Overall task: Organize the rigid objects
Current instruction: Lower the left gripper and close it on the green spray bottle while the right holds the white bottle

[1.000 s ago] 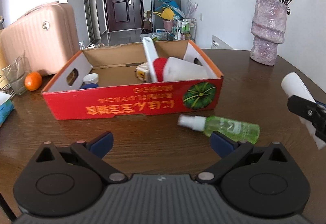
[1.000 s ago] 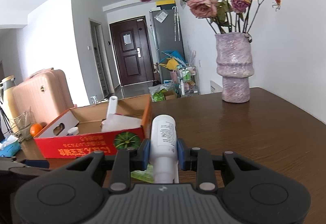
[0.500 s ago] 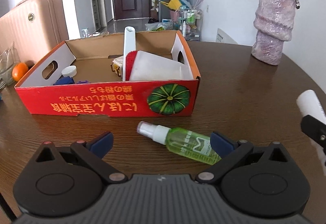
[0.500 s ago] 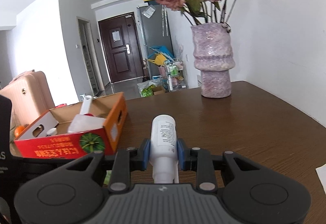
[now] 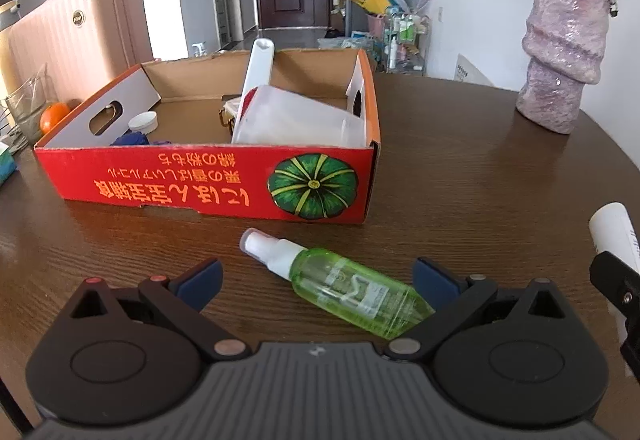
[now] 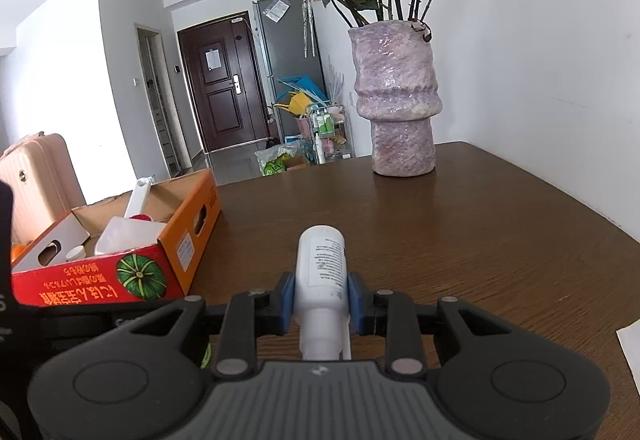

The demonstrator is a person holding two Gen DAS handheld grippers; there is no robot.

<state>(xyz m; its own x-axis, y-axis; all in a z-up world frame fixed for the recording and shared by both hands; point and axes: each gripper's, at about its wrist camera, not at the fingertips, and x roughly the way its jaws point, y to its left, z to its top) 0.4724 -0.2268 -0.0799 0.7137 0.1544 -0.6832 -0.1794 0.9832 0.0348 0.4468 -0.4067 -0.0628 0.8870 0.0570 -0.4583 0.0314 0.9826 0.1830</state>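
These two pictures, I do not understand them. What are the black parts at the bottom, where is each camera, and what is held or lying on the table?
The black parts are hand-held grippers, each with a camera looking along its fingers. In the left view, the left gripper is open over a green spray bottle lying on the brown table, before a red cardboard box. In the right view, the right gripper is shut on a white bottle. A purple vase stands behind.

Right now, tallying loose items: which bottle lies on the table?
The green spray bottle, lying before the red box; the white bottle is clamped in the right gripper.
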